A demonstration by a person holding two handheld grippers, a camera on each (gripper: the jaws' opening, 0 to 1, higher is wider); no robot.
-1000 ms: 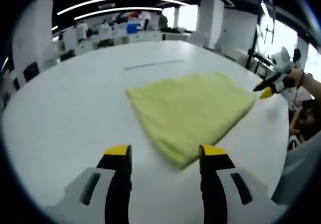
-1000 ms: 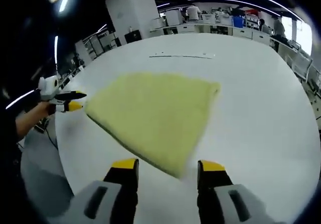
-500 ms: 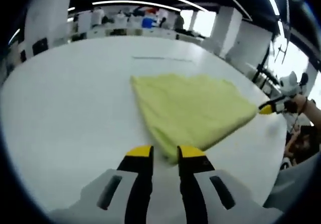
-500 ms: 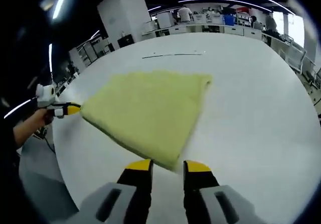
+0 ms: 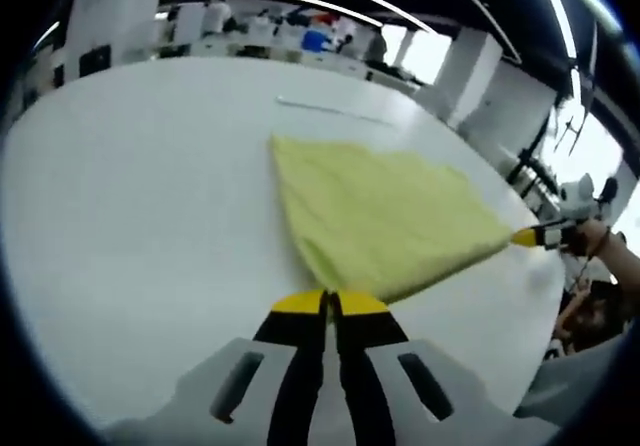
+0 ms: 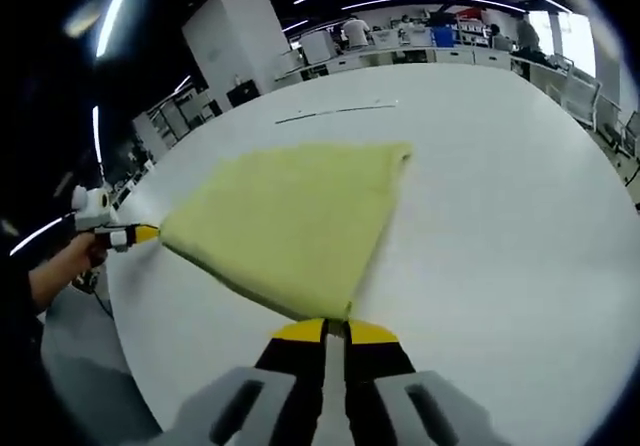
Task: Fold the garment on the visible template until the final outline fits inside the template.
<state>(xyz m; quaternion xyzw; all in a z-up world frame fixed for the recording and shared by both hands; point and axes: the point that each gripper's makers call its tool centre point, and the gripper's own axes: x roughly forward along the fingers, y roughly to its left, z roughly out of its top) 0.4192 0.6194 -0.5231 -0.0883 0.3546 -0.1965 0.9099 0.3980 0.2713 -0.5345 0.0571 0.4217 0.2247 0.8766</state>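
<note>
Left gripper: yellow tips pressed together, clamped on the near corner of the yellow garment. Cloth fans out from the tips, spreading far and right over the white table.

Right gripper: tips likewise pinched together on its own near corner of the garment. In the left gripper view the right gripper's yellow tip touches the cloth's right corner, with a hand behind it at the table edge. In the right gripper view the left gripper meets the cloth's left corner.

Garment is folded, roughly triangular in both views, lying on the table between the two grippers.

Beyond the cloth, a thin dark line is marked on the table. Far end: desks and people, blurred.
</note>
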